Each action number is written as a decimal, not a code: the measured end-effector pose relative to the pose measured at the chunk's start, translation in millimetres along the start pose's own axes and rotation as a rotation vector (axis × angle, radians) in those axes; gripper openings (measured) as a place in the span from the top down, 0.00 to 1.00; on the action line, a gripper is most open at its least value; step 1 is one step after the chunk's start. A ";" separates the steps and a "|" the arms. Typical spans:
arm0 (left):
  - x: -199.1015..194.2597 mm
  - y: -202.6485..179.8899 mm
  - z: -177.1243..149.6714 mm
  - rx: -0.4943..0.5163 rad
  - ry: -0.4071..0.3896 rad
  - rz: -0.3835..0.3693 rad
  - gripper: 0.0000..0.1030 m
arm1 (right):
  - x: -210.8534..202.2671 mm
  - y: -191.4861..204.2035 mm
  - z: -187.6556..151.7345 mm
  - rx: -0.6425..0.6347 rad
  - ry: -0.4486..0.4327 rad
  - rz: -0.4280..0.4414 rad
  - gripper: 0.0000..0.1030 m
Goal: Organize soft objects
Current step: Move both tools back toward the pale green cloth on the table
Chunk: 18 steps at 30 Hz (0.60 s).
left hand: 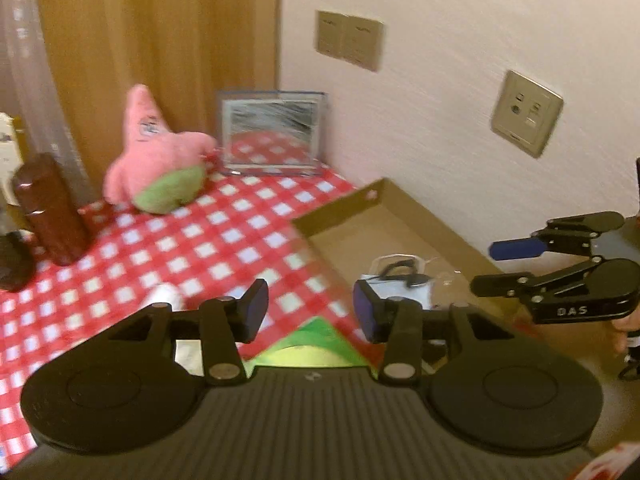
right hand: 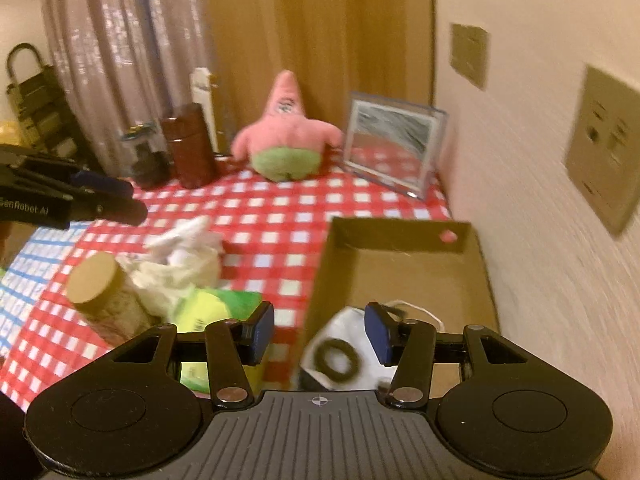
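Partly done, by the look of it. The cardboard box [right hand: 404,264] sits by the wall on the checked counter [right hand: 280,208], w/ one white soft item [right hand: 340,356] already in its near end, a dark ring on top; rest of the box is bare.

Left tongs [left hand: 310,308] stand partway apart, nothing btwn the pads. Right tongs [right hand: 320,330] same: about half open, empty, hanging over the box's near edge just above that white item.

Still out on the counter: pink star plush [right hand: 286,136] at the back, upright, next to the mirror [right hand: 394,144]; a white-cream fabric heap [right hand: 180,256] left of the box; a yellow-green plush [right hand: 212,312] touching that heap, near the cork-lidded jar [right hand: 104,296].

So approx. one in, three to go. Blur hides finer detail.
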State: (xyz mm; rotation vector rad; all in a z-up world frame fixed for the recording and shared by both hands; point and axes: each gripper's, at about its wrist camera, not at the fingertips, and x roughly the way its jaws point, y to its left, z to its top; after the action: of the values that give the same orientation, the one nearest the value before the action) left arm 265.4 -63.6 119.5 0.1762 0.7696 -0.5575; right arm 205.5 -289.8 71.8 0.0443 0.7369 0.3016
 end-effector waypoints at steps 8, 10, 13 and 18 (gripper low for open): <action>-47.0 48.0 -15.8 -0.024 -0.017 0.088 0.54 | 10.1 48.8 9.2 -0.097 0.003 0.080 0.50; -54.9 56.4 -22.7 -0.014 -0.021 0.103 0.53 | 15.9 62.3 11.2 -0.131 0.009 0.104 0.49; -62.6 70.6 -32.5 -0.020 -0.009 0.116 0.52 | 26.4 79.9 12.2 -0.189 0.023 0.135 0.49; -63.7 94.3 -44.2 -0.004 0.032 0.125 0.46 | 51.3 104.4 10.7 -0.312 0.063 0.181 0.46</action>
State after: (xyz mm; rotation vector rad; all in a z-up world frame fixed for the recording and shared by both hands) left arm 252.0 57.4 128.1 0.2281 0.7849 -0.4357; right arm 221.9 -174.6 61.3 -0.1953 0.7427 0.5903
